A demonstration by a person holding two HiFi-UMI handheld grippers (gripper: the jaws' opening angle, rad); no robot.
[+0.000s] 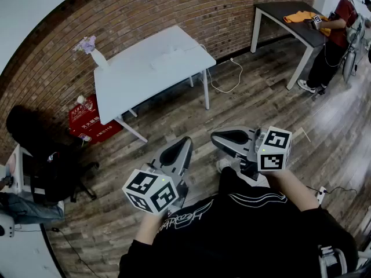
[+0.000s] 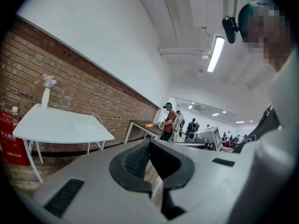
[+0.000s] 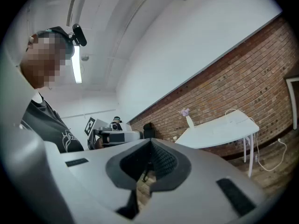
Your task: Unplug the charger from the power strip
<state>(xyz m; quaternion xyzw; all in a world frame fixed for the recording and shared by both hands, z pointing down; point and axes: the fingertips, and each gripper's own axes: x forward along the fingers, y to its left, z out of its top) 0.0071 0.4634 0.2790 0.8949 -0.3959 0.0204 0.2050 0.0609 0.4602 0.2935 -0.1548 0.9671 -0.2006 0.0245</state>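
Note:
A white power strip (image 1: 174, 55) lies on the white table (image 1: 139, 77), several steps ahead of me on the wooden floor. Its white cable (image 1: 227, 79) hangs off the table's right end and loops on the floor. At this distance I cannot make out the charger. My left gripper (image 1: 184, 143) and right gripper (image 1: 218, 138) are held side by side in front of my body, far short of the table. Both are shut with nothing between the jaws. In the left gripper view the jaws (image 2: 149, 144) are closed, with the table (image 2: 56, 127) beyond. The right gripper view shows the same (image 3: 150, 144), with the table (image 3: 219, 134) and cable (image 3: 271, 160) to the right.
A white vase with purple flowers (image 1: 93, 52) stands at the table's far left corner, with a red crate (image 1: 90, 120) on the floor beside it. A black chair with a bag (image 1: 52, 169) is at the left. A person (image 1: 336, 33) stands at a dark table (image 1: 284, 16) at the back right.

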